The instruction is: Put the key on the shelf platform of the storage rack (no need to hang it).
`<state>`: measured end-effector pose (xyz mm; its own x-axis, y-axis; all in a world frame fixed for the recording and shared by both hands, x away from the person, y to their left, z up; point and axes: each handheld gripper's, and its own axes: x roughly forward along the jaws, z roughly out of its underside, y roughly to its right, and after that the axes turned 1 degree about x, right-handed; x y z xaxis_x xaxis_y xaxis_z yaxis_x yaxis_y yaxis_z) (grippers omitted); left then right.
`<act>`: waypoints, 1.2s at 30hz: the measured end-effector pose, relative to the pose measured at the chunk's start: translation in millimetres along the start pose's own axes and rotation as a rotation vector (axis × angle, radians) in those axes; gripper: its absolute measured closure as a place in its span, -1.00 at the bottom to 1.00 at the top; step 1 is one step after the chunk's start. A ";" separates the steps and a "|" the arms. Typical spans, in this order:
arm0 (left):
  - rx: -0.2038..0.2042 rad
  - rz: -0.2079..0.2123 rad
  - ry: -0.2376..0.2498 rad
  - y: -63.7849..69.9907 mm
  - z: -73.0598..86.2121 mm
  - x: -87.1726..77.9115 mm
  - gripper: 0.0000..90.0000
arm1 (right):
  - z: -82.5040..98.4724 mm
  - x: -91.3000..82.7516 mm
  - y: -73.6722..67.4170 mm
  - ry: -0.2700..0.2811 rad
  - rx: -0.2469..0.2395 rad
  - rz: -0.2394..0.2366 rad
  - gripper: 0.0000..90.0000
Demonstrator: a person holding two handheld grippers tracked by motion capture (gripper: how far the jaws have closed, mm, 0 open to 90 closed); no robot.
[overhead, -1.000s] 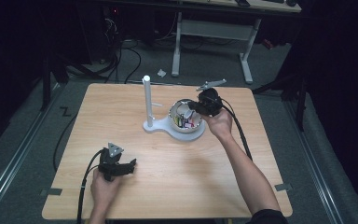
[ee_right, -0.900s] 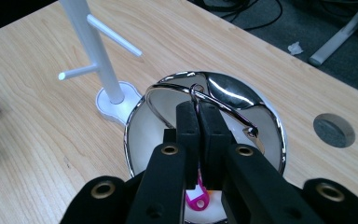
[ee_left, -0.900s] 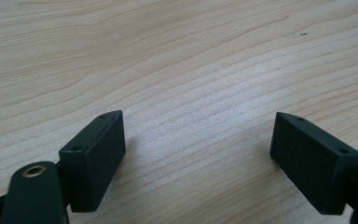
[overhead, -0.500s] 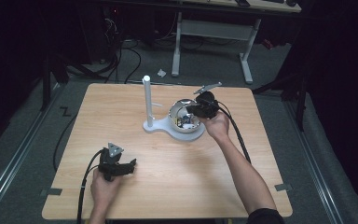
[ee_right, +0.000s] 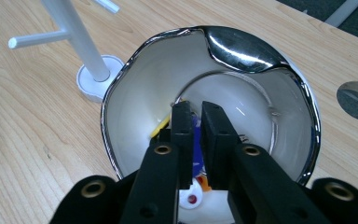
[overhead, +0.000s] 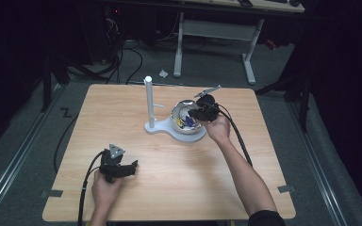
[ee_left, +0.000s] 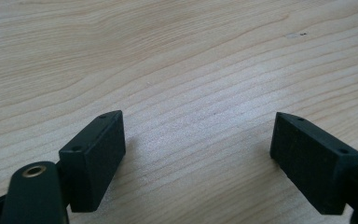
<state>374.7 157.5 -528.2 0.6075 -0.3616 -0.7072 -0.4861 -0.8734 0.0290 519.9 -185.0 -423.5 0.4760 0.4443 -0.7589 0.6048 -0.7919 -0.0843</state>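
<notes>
The right gripper (ee_right: 195, 116) is dipping into the shiny bowl (ee_right: 121, 88). Its jaws are just opening a crack, with small colourful bits (ee_right: 196, 161) below. The left gripper (ee_left: 198, 154) is resting wide open.

Dim room, grey floor (overhead: 23, 141), perhaps carpeted

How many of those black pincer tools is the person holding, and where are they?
2. The left gripper rests near the front of the table, jaws wide apart. The right gripper reaches into the shiny bowl by the white stand.
</notes>
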 end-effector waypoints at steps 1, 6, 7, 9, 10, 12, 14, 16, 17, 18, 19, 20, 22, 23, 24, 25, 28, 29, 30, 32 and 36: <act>0.000 0.000 0.000 0.0 0.0 0.0 -0.59 | 0.6 -1.0 -0.5 0.000 0.009 0.002 0.82; 0.000 0.000 0.000 0.0 0.0 0.0 -0.59 | 4.4 -7.7 0.6 0.035 0.022 -0.003 0.58; -0.001 0.000 0.001 0.1 0.0 0.0 -0.59 | 5.3 -9.8 0.7 0.042 0.021 0.003 0.51; 0.000 0.000 0.000 0.0 0.0 0.0 -0.59 | 7.1 -14.7 0.8 0.058 0.025 0.009 0.44; 0.000 0.000 0.000 0.0 0.0 0.0 -0.59 | 8.5 -19.9 1.4 0.073 0.020 0.018 0.38; -0.001 0.000 0.000 0.0 0.0 0.0 -0.59 | 9.1 -22.4 1.7 0.081 0.021 0.021 0.36; 0.000 0.000 0.000 0.0 0.0 0.0 -0.59 | 10.7 -28.9 2.5 0.091 0.023 0.024 0.28; -0.001 0.000 0.000 0.0 0.0 0.0 -0.59 | 12.1 -31.8 3.1 0.089 0.023 0.028 0.23; -0.001 0.000 0.000 0.0 0.0 0.0 -0.59 | 12.1 -31.8 3.1 0.089 0.023 0.028 0.23; 0.000 0.000 0.000 0.0 0.0 0.0 -0.59 | 13.0 -33.3 3.4 0.088 0.025 0.030 0.21; 0.000 0.000 0.000 0.1 0.0 0.0 -0.59 | 14.0 -34.7 3.8 0.089 0.027 0.030 0.20; -0.001 0.000 0.001 0.1 0.0 0.0 -0.59 | 15.0 -36.4 4.2 0.090 0.029 0.032 0.19; 0.000 0.000 0.000 0.0 0.0 0.0 -0.59 | 18.1 -41.7 5.4 0.101 0.044 0.034 0.17; 0.000 0.000 0.001 0.1 0.0 0.0 -0.59 | 18.1 -41.7 5.4 0.101 0.044 0.034 0.17; 0.000 0.000 0.001 0.1 0.0 0.0 -0.59 | 19.7 -45.4 6.2 0.109 0.047 0.034 0.16; 0.000 0.000 0.000 0.1 0.0 0.0 -0.59 | 19.7 -45.4 6.2 0.109 0.047 0.034 0.16; 0.000 0.000 0.001 0.1 0.0 0.1 -0.59 | 23.6 -51.7 6.9 0.135 0.057 0.034 0.16; 0.000 0.000 0.001 0.1 0.0 0.1 -0.59 | 23.6 -51.7 6.9 0.135 0.057 0.034 0.16; 0.000 0.000 0.000 0.1 0.0 0.0 -0.59 | 24.6 -53.5 6.6 0.132 0.062 0.034 0.15; -0.001 -0.001 0.001 0.1 0.0 0.0 -0.59 | 27.5 -57.7 7.2 0.146 0.064 0.036 0.15; 0.000 -0.001 0.001 0.1 0.0 0.0 -0.59 | 29.9 -63.9 8.5 0.163 0.069 0.031 0.14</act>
<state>374.7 157.4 -528.2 0.6081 -0.3613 -0.7069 -0.4856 -0.8737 0.0287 475.5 -232.7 -395.0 0.5946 0.4764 -0.6477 0.5455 -0.8308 -0.1104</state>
